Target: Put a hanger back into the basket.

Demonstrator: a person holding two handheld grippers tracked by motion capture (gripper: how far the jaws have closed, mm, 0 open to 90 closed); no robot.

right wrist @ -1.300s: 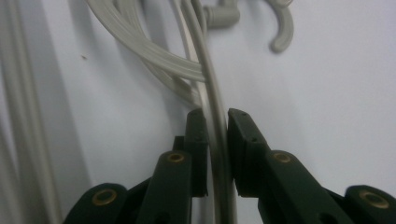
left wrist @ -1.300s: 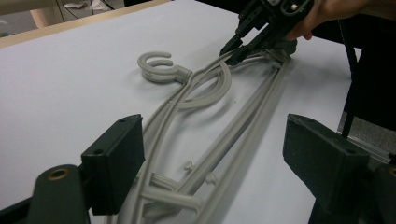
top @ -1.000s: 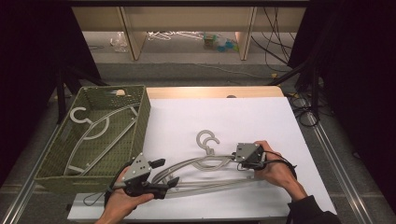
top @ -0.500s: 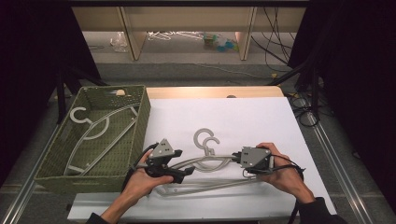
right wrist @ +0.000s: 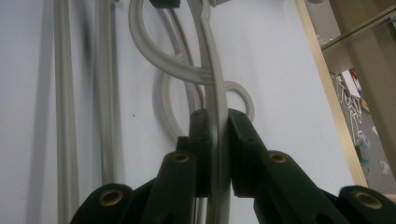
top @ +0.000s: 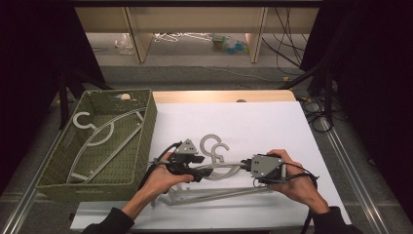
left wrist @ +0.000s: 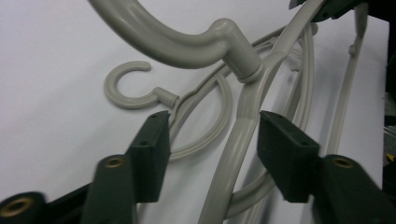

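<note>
Two pale grey plastic coat hangers (top: 214,170) lie overlapped on the white table sheet (top: 272,122), long axes across the table, hooks pointing away — the right gripper (right wrist: 215,140) clamps one's arm, while the left gripper (left wrist: 212,140), jaws just closing, straddles it half-open without touching.

Green basket (top: 141,141) walls off left; white table (top: 272,122) beyond hangers (top: 214,146) free.

1. Upper hanger (top: 229,168): pale grey plastic, curved hook, slim shoulder arms; raised off the white counter (top: 272,126), one arm clamped on edge, hook neck close up in the left gripper view (left wrist: 238,60).
2. Lower hanger (left wrist: 140,93): same grey make; flat on the counter beneath, hook open.
</note>
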